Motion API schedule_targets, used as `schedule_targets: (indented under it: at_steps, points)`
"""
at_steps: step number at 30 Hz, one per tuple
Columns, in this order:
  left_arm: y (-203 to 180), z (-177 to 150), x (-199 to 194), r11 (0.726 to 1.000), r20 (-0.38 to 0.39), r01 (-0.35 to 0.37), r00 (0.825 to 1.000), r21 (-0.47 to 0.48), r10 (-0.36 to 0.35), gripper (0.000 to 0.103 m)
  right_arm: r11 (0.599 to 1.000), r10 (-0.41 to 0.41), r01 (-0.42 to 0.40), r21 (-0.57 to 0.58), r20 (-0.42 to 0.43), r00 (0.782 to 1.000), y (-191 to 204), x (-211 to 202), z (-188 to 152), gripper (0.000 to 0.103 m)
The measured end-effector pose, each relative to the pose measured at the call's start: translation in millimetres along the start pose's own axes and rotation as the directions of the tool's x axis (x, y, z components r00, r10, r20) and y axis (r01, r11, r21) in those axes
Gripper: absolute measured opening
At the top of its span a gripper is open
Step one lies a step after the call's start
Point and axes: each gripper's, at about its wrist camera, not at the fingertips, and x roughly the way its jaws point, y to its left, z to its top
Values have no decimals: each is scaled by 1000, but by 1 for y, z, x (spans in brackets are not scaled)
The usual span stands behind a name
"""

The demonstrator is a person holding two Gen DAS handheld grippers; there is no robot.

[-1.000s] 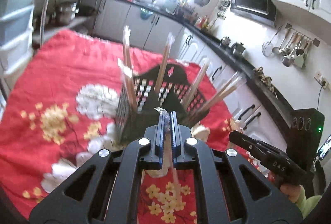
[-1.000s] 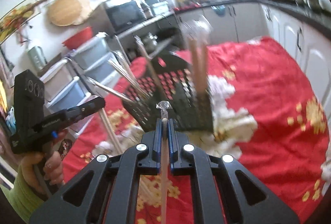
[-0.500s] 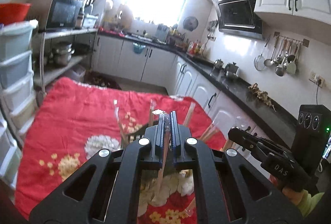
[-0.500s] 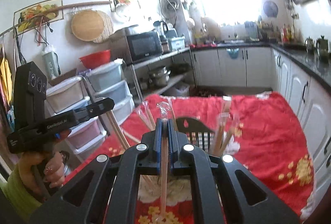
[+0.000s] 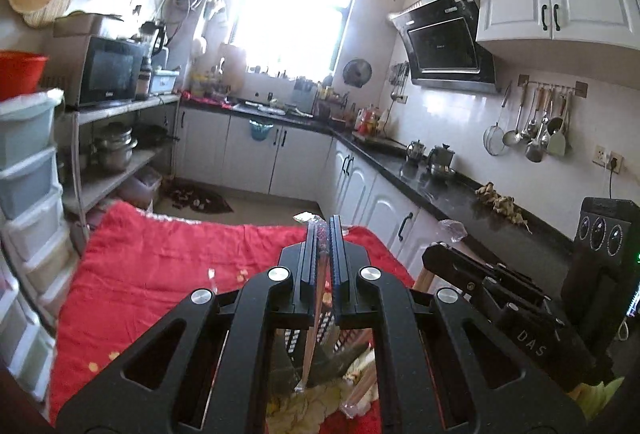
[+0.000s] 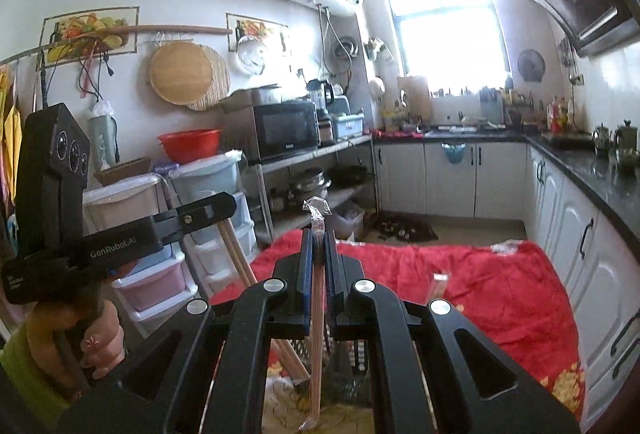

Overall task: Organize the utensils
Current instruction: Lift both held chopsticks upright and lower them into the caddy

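My left gripper is clamped on a plastic-wrapped pair of chopsticks that hangs down over the black basket. My right gripper pinches another wrapped pair the same way, above the red cloth.

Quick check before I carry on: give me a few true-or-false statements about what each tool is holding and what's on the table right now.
1. The left tool is shut on a wrapped pair of chopsticks. True.
2. The right tool is open and holds nothing. False: it is shut on its own wrapped chopsticks.
3. The tablecloth is plain blue. False: it is red with flower patterns.
4. A black basket sits on the table below the tools. True.
5. The chopsticks in the right tool hang down below its fingers, with the wrapper tip sticking up above. True.
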Motion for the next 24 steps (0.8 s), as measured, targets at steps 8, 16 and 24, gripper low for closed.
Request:
schedule_targets:
  at_steps: [8,16,24]
  points:
    - [-5,14,-3,1000,45,-17,999,21,16,3,999,0,3,-36,68,998,3,-2,20,6]
    - [-5,22,-3,999,86,-45,995,29,42,3,999,-2,8,-46,128,992,-1,2,36,6]
    - [4,22,10,997,91,-76,993,13,74,3,997,-17,30,-78,167,986,-7,16,32,6]
